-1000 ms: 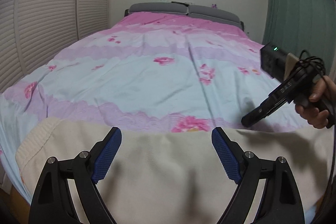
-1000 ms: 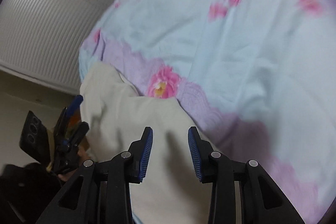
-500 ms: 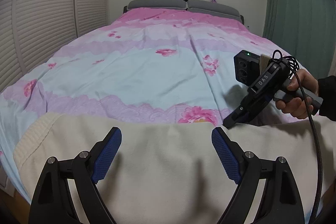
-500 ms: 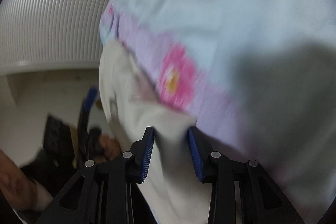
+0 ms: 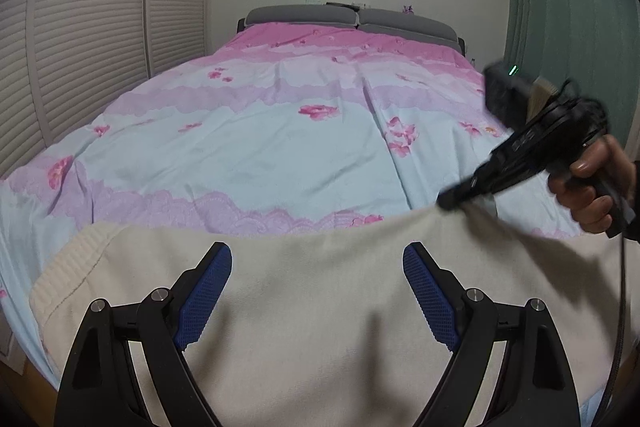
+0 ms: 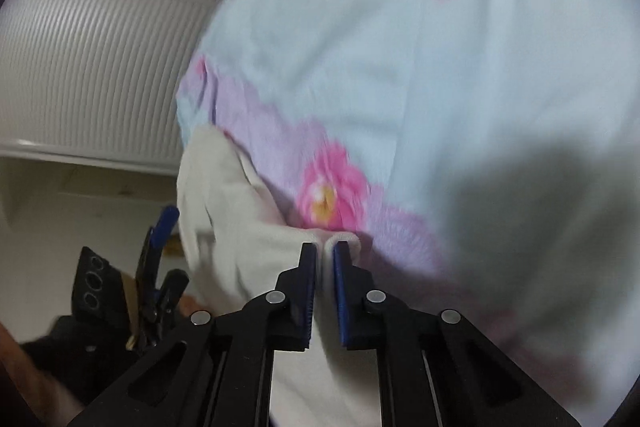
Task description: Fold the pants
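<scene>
While right gripper (image 6: 325,251) pinches pants (image 5: 320,307) edge (lifted) — left gripper (image 5: 317,259) wide

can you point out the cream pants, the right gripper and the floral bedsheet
cream knit pants (image 5: 328,307), left wrist view, on the flat middle of the fabric
black right gripper with blue pads (image 6: 325,259), right wrist view, midway between its fingertips pinching the fabric edge
pink and blue floral bedsheet (image 5: 260,143), left wrist view, on its pale blue band
</scene>
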The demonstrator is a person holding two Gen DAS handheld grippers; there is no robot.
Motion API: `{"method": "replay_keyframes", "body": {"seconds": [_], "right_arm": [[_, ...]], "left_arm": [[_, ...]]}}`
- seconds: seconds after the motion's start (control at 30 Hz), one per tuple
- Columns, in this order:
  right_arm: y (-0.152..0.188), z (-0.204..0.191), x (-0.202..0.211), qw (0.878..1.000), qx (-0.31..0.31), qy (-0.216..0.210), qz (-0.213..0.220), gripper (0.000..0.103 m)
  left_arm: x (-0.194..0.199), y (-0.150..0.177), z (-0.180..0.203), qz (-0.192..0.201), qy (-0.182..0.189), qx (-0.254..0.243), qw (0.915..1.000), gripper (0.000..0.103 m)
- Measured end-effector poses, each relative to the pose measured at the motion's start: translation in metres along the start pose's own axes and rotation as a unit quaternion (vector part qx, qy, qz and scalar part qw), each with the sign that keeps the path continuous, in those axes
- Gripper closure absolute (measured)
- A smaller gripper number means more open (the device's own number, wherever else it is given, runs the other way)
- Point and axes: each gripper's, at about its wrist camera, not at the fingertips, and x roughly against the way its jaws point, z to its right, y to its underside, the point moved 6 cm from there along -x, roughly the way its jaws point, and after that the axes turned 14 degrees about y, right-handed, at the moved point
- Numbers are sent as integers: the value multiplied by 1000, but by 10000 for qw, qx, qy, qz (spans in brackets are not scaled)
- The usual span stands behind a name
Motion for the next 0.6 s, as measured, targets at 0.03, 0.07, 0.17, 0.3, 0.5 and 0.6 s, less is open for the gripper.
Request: {"method": "replay_keyframes", "body": {"seconds": [0.03, 0.07, 0.17, 0.3, 0.5, 0.6], "right_arm": [[0, 0, 0, 10000, 0, 0, 0, 97], [-1, -15, 26, 9960, 385, 491, 646, 99], [0, -14, 31, 9944, 462, 570, 763, 99], [2, 4, 15, 9984, 58, 285, 480, 98], [-7, 35, 11, 9982, -167, 538, 210, 80], [-6, 32, -8, 9994, -103, 130, -300, 71]], "left_arm": [[0, 0, 1, 11, -13, -35, 10000, 15], [-1, 1, 1, 5, -25, -61, 10000, 15], [-6, 5, -1, -99, -41, -49, 9999, 15], [-8, 8, -5, -169, -110, -21, 9998, 15], [-14, 15, -12, -322, -177, 94, 9993, 15], [-13, 15, -11, -298, -198, 52, 9993, 15]]}}
